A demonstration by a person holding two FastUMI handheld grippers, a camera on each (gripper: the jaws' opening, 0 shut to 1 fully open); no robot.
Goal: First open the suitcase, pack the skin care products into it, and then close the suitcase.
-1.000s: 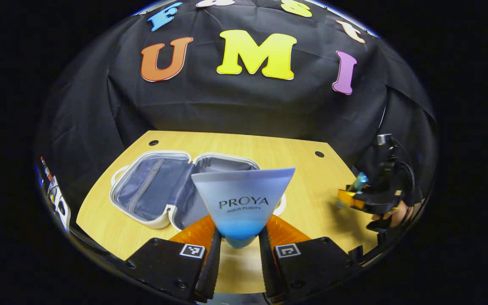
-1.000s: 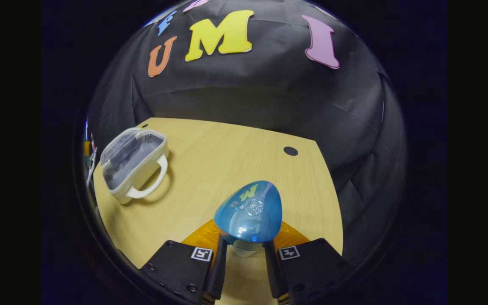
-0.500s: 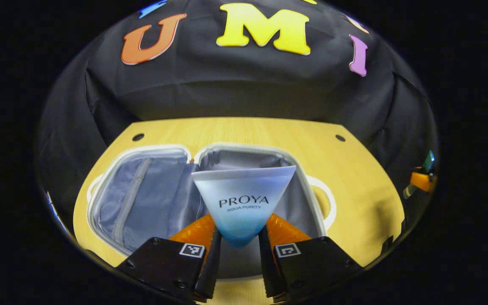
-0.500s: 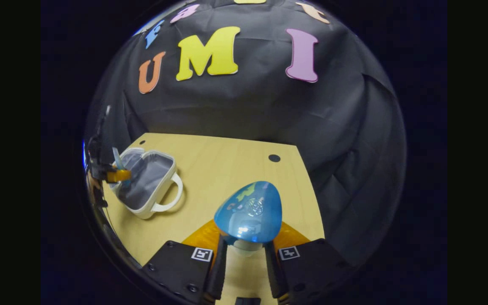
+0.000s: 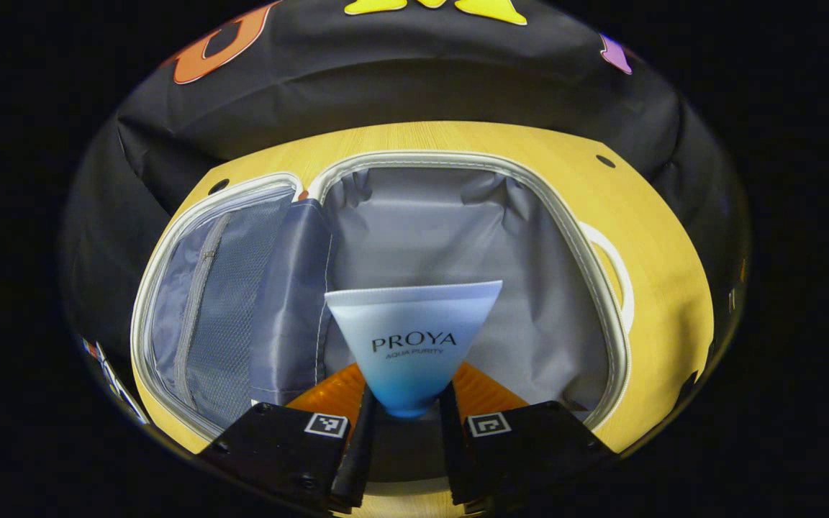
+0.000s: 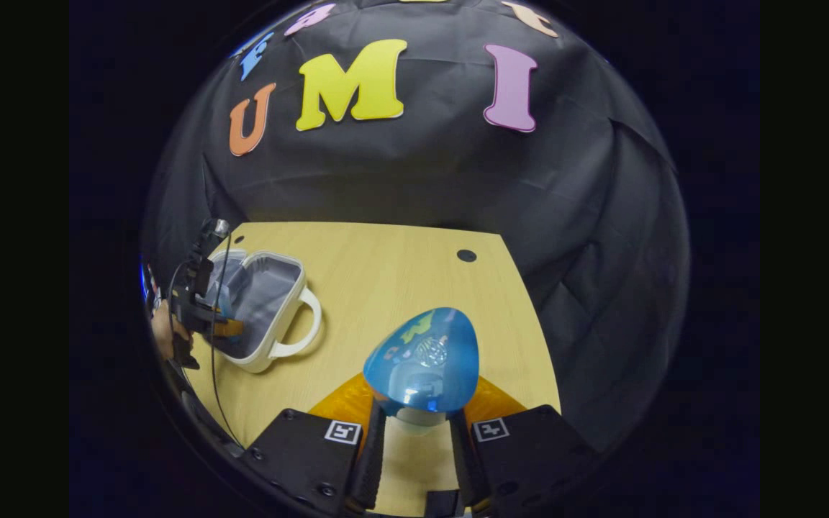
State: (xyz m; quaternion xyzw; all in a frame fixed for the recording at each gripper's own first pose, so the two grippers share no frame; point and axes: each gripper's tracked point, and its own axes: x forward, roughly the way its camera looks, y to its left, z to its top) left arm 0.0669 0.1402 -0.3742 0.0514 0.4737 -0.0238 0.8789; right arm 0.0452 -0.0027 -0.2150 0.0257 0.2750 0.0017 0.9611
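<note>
The white suitcase point(image 5: 605, 295) lies open on the wooden table, its grey lining facing up and a mesh zip pocket point(image 5: 213, 302) in the left half. My left gripper point(image 5: 401, 421) is shut on a pale blue tube of skin care point(image 5: 414, 338), held just above the right half of the case. In the right gripper view, my right gripper point(image 6: 416, 432) is shut on a blue-capped bottle point(image 6: 422, 360) over the table's near edge. Far to its left, the suitcase point(image 6: 274, 316) has the left gripper point(image 6: 224, 327) lowered into it, held by a hand point(image 6: 162, 334).
The table point(image 6: 400, 288) stretches bare between the suitcase and my right gripper, with a cable hole point(image 6: 466, 255) at the back. A white handle point(image 6: 299, 331) sticks out from the suitcase toward the right gripper. Black cloth walls close off the back and sides.
My left gripper has moved forward and down with the tube, from the table's near edge to just over the suitcase's right half. The right gripper has held its bottle almost still.
</note>
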